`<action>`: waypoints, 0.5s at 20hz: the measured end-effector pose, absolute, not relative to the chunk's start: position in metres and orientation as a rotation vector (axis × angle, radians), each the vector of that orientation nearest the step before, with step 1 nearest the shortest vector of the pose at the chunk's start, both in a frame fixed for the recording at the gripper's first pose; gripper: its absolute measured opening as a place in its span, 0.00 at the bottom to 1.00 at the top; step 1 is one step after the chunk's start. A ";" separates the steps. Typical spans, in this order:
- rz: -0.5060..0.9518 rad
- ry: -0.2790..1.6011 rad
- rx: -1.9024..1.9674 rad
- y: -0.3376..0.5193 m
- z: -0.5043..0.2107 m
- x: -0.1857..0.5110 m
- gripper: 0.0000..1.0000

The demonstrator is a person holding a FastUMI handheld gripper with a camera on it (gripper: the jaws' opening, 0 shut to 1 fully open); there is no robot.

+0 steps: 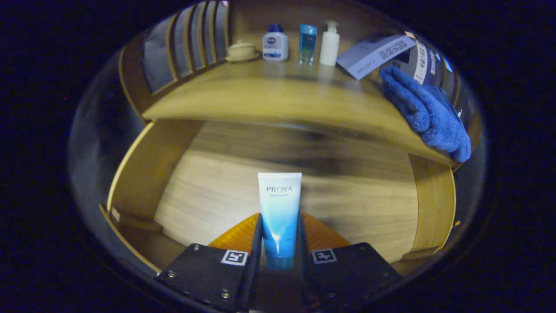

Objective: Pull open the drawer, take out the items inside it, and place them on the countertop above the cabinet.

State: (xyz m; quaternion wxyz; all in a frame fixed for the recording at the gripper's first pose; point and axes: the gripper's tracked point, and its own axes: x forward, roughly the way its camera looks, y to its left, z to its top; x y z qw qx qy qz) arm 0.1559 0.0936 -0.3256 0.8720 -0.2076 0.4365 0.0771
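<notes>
Wooden cabinet fills your view: the drawer is pulled open below the desk. Your tool has both fingers pressed on the blue-and-white tube, which stands upright between them above the drawer floor. Nothing else is visible in the part of the drawer you can see. On the desk, a small jar, three bottles and a blue cloth sit at the back and side. By my reading, what's left is lifting the tube onto the bare desk.
</notes>
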 end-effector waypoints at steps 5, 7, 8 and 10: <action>0.206 0.653 -0.414 0.101 -0.276 0.138 0.39; 0.212 0.542 -0.410 0.105 -0.248 0.135 0.39; 0.215 0.487 -0.398 0.107 -0.234 0.133 0.39; 0.233 0.382 -0.360 0.114 -0.206 0.130 0.39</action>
